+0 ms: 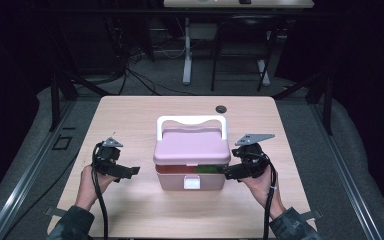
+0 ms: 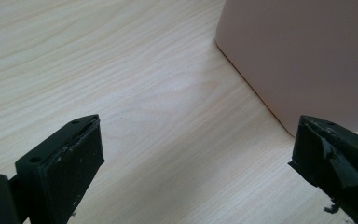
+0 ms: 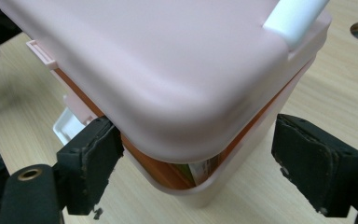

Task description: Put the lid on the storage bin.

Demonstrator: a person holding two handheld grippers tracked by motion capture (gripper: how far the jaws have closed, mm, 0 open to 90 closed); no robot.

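Pink lunch box (image 1: 192,152) sits at the middle of the wooden table (image 1: 130,115) in the high view, its white handle (image 1: 192,121) folded back toward the far edge and its white latch (image 1: 192,183) facing you. The lid (image 1: 192,146) is raised a little at the front, so a strip of red and green contents shows under it. Your left gripper (image 1: 130,171) hovers near the box's left side, apart from it; your right gripper (image 1: 228,171) is at the box's right front corner. A small dark hole (image 1: 221,108) lies in the table beyond the box.

Left gripper view — your jaws stand wide apart with bare tabletop between them, and the box's pink wall (image 2: 303,56) rises just ahead on the right, untouched.

Right gripper view — your jaws are spread to either side of the box's corner, under the lifted lid (image 3: 158,70). One pad (image 3: 98,158) lies right at the lid's edge; the other pad (image 3: 312,158) stands clear of the box. Orange and green contents show in the gap.
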